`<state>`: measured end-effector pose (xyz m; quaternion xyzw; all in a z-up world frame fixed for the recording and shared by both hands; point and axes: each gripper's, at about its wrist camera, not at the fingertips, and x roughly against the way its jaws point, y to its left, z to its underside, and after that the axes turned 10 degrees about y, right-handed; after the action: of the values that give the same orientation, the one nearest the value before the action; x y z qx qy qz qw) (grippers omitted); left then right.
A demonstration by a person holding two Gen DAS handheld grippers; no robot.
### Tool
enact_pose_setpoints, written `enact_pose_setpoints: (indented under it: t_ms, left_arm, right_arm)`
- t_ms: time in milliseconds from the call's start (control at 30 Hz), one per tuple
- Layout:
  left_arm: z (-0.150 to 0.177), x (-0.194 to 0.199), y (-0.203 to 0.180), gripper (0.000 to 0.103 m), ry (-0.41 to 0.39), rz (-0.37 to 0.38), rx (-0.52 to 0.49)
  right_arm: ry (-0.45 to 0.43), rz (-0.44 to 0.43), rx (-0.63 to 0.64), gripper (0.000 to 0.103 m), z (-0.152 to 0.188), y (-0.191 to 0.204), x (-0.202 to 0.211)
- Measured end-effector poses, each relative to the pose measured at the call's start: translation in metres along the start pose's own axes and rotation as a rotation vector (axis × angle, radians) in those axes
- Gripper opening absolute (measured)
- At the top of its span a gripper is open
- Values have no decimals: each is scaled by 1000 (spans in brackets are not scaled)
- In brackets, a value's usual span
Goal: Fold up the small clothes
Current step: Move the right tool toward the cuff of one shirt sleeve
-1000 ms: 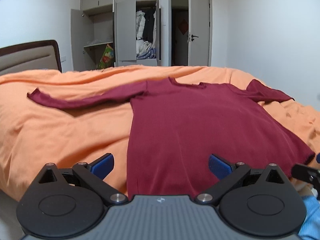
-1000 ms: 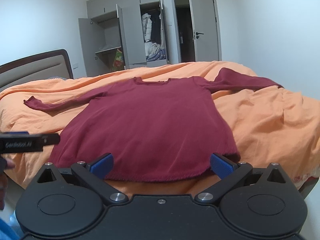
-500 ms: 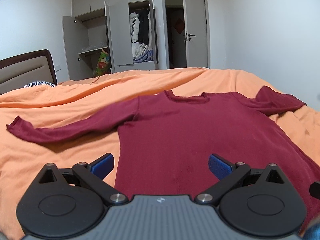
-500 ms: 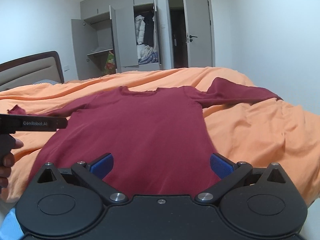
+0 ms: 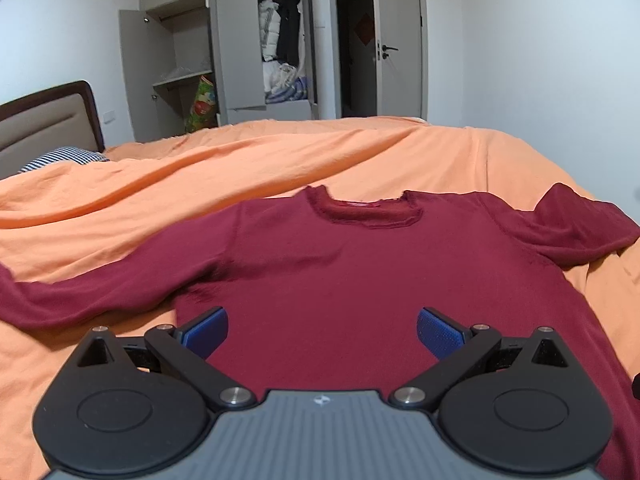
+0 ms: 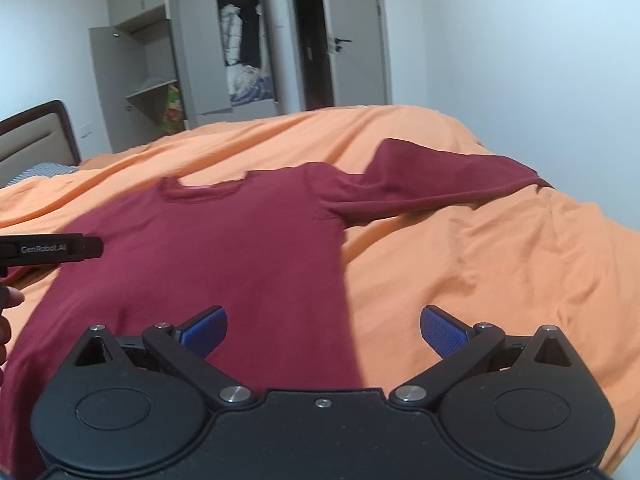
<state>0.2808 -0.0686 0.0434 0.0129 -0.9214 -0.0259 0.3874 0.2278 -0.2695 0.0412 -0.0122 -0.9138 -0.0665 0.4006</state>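
We are holding both claws spread wide and gripping nothing. The left claw [image 5: 322, 330] is hanging over the lower body of the dark red long-sleeved top [image 5: 340, 272], and the right claw [image 6: 323, 330] is hanging over the top's right side edge, one blue pad [image 6: 204, 330] above cloth and the other above the orange bed cover [image 6: 500, 264].

The top is lying flat and face up on the bed, its neckline [image 5: 364, 210] pointing away from us toward the wardrobe [image 5: 224, 52]. So its long axis is running straight ahead from both claws, with the hem nearest us and out of view beneath them. The left sleeve [image 5: 92, 292] is stretching out sideways to the left, just beside the left claw; the right sleeve [image 6: 432, 184] is angling ahead and to the right, well forward of the right claw. We are judging that no fold has been made yet, and that each sleeve belongs to the claw on its own side.

The wardrobe is standing open beyond the bed, with clothes hanging and piled inside one compartment, a colourful bag [image 5: 202, 102] low in another.
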Motion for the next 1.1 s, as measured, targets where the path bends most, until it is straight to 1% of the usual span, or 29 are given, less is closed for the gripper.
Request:
enact_pose_setpoints:
  t_ms: [67,233,300,433,600,667,800,867,933,1000,1033,1100]
  left_arm:
    - [-10,-12,-10,103,13,9,-1]
    - [-30,-40,-31,103,37,23,-1]
    - [-38,-51,-37,103,45,35,4]
    - [-50,-69,-46,103,46,37,3]
    - [-60,-92,-53,103,56,38,14]
    - [-61,-99,-55,103,50,26,29]
    - [-55,-111,-55,103,42,11,51]
    - [-49,-118,-56,103,47,0,59]
    - [-43,-124,-57,103,65,-11,67]
    - [-35,-127,-58,103,52,-22,66]
    - [-32,-127,-60,103,40,-29,62]
    - [-27,-127,-61,103,24,-38,56]
  right_arm:
    - [4,26,-10,103,-9,-9,-10]
    - [14,139,-77,103,-31,-36,-35]
    - [14,164,-102,103,-39,-49,-44]
    - [-15,235,-142,103,-57,-72,-59]
    - [-66,243,-215,103,-76,-103,-75]
    - [-96,222,-245,103,-83,-118,-82]
    - [-118,242,-240,103,-100,-140,-95]
    - [-98,272,-213,103,-110,-150,-104]
    - [-68,323,-174,103,-121,-157,-115]
    - [-63,369,-132,103,-128,-165,-124]
    - [-67,378,-128,103,-129,-167,-125]
    - [-75,365,-152,103,-132,-177,-129]
